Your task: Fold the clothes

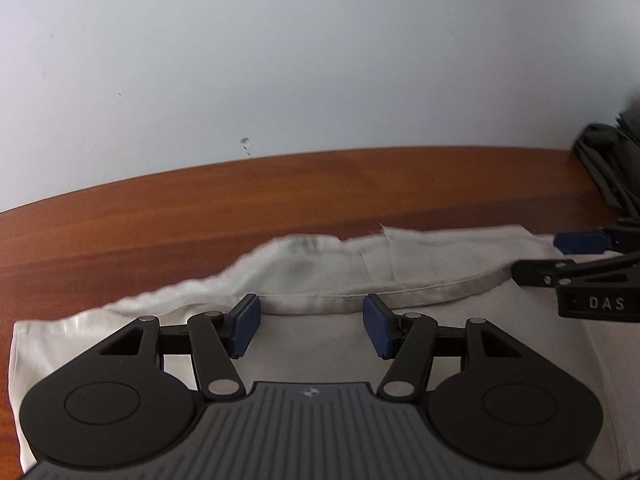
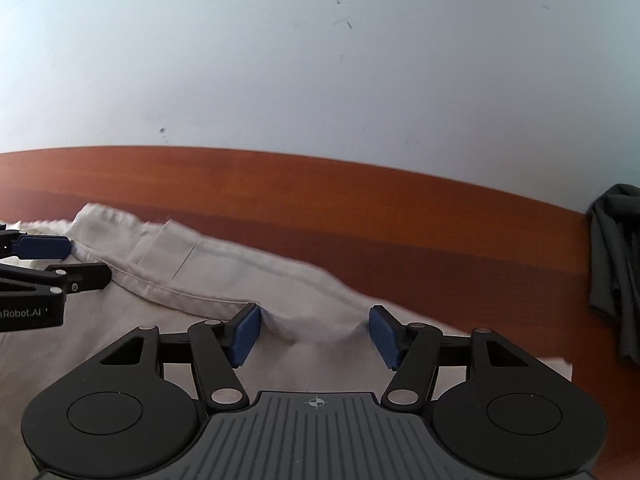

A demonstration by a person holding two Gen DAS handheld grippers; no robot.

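Note:
A pale beige garment (image 1: 460,344) lies flat on the wooden table (image 1: 200,208), its far edge folded over into a stitched hem with a rumpled ridge behind it. My left gripper (image 1: 312,326) hovers just above the cloth at that hem, open, with nothing pinched between its blue pads. The right gripper (image 1: 548,258) shows at the right edge, over the same hem. In the right wrist view the garment (image 2: 200,280) runs under my right gripper (image 2: 315,334), which is open above a small pucker in the cloth. The left gripper (image 2: 76,263) appears at the left edge.
A heap of dark grey clothes (image 1: 612,160) sits at the table's far right, also seen as dark clothes (image 2: 612,260) in the right wrist view. A bare strip of table (image 2: 360,208) lies beyond the garment, ending at a white wall (image 1: 280,60).

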